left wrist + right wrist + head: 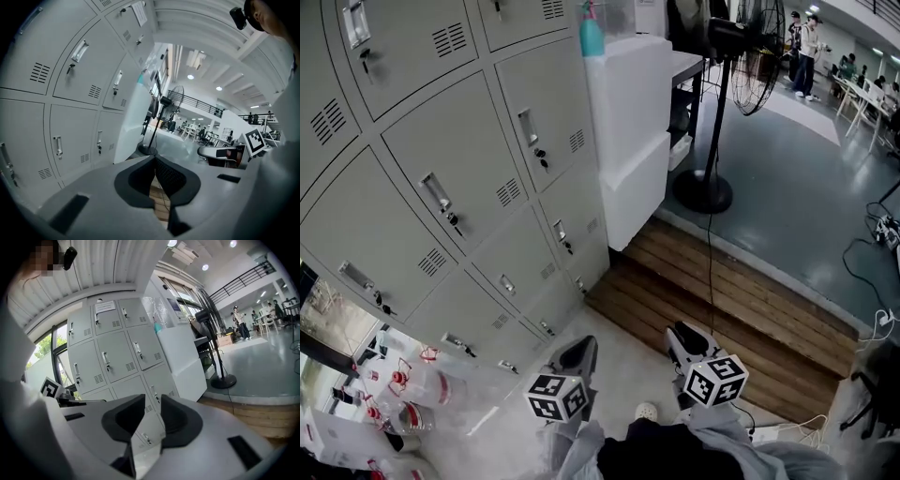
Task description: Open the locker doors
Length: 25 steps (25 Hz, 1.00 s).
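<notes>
Locker doors: grey metal, set in a bank that fills the left and upper left of the head view. Each has a recessed handle, a lock below it and a slotted vent. All the doors in view are shut. The same bank shows in the right gripper view, straight ahead of the jaws.

Left hand-held gripper: held low in front of the person, apart from the lockers. In its own view the jaw tips meet, with nothing between them (only wooden boards show through the slit behind the tips). Its marker cube is at the bottom centre of the head view.

Right hand-held gripper: beside the left one, also clear of the lockers. In its own view the jaws stand apart and are empty. Its marker cube is behind it.

White cabinet: stands against the right end of the locker bank, with a teal bottle on top.

Pedestal fan: stands on the grey floor just right of the cabinet, round base down.

Wooden platform: slatted boards, between the lockers and the grey floor.

Red-capped bottles: lower left of the head view.

People: far off, upper right.
</notes>
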Available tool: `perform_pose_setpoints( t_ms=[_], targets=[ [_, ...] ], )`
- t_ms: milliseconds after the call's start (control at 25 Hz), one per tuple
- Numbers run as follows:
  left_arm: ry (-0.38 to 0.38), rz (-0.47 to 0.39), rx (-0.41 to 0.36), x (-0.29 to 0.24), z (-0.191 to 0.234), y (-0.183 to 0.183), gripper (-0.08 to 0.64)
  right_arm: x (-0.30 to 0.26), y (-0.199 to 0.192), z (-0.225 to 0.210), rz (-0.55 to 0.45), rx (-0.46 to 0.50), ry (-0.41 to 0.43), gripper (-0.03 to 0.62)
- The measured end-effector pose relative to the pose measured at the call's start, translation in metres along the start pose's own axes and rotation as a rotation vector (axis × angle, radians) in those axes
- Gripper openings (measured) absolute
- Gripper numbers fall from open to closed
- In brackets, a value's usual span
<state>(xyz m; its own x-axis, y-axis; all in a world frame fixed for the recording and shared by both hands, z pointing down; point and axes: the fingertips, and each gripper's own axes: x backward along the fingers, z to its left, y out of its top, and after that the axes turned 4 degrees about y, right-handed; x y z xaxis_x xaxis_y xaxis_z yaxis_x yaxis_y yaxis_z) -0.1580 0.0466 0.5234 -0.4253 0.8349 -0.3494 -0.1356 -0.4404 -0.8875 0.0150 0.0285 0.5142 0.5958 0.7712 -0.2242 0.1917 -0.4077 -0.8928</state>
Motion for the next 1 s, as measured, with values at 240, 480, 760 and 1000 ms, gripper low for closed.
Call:
perform_pose_setpoints(
  t_ms=[240, 480, 760, 1000],
  targets=[
    [0.007, -0.017, -0.006, -0.037, -0.007, 0.015, 0.009, -0.015, 0.024, -0.027, -0.012, 0.025, 0.029, 0.087],
    [-0.033, -0.016, -0.065, -0.055, -0.030, 0.019, 0.009, -0.015, 0.032, -0.049, -0.024, 0.045, 0.021, 0.087],
    [-0.020, 0.023, -0.041, -0.055, -0.027, 0.000, 0.009, -0.009, 0.018, -0.052, -0.021, 0.011, 0.019, 0.087],
    [-0.005, 0.022, -0.030, -0.071, -0.016, 0.006, 0.009, -0.023, 0.024, -0.062, -0.028, 0.003, 0.023, 0.087]
  ],
)
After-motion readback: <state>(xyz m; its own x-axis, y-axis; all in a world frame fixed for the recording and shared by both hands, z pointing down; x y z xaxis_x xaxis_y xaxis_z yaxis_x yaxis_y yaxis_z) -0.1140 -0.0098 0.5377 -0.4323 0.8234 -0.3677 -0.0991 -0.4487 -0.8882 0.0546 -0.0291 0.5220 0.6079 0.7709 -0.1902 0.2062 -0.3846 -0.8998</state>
